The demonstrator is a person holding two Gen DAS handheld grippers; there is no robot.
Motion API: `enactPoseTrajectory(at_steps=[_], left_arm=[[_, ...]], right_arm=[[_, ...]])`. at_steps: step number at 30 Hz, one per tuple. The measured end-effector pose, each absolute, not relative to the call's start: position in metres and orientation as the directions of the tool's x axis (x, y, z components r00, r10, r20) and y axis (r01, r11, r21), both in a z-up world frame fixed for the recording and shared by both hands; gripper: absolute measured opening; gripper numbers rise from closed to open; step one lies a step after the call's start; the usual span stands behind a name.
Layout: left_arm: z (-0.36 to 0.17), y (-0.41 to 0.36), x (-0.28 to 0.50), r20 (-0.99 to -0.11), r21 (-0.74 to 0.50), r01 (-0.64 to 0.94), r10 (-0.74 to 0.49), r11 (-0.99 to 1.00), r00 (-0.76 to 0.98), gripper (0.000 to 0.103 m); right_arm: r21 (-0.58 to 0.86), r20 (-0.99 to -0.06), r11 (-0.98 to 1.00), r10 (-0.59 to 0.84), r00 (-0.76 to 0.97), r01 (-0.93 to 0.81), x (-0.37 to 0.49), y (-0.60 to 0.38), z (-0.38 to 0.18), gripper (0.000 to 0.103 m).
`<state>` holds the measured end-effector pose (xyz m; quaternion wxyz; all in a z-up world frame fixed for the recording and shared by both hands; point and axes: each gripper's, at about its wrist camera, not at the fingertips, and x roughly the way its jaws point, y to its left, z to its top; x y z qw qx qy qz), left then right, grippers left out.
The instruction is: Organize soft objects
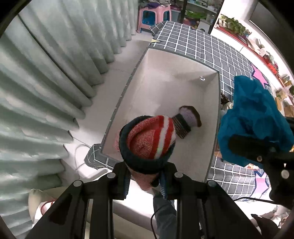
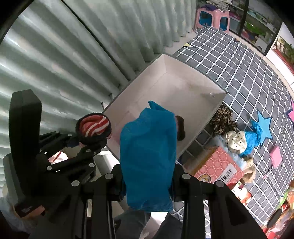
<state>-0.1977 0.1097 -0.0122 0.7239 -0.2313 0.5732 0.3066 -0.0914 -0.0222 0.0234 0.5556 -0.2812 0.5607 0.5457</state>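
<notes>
A red-and-white striped knit hat (image 1: pixel 150 139) with a dark brim hangs from my left gripper (image 1: pixel 145 181), which is shut on it above the near end of a white storage box (image 1: pixel 165 80). The same hat (image 2: pixel 94 126) and left gripper (image 2: pixel 80 145) show at the left of the right wrist view. My right gripper (image 2: pixel 147 191) is shut on a blue cloth (image 2: pixel 148 156) that hangs over the box (image 2: pixel 183 82); in the left wrist view the blue cloth (image 1: pixel 253 117) is at the right. A purple and brown knit piece (image 1: pixel 187 119) lies on the box floor.
Pale curtains (image 1: pixel 46 82) hang left of the box. A grey checked rug (image 2: pixel 248 77) carries a leopard-print cloth (image 2: pixel 223 119), a dotted white cloth (image 2: pixel 236 140), another blue cloth (image 2: pixel 252 136) and a pink patterned carton (image 2: pixel 216 165). A pink stool (image 1: pixel 154 16) stands far back.
</notes>
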Motion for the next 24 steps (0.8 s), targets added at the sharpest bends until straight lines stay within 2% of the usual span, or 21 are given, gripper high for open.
enactPoseTrajectory(at_steps=[24], left_arm=[[-0.03, 0.118, -0.192, -0.981, 0.037, -0.71, 0.161, 0.703, 0.108, 0.029]], right_arm=[[0.317, -0.932, 0.267, 0.265, -0.247, -0.91, -0.086, -0.004, 0.005, 0.035]])
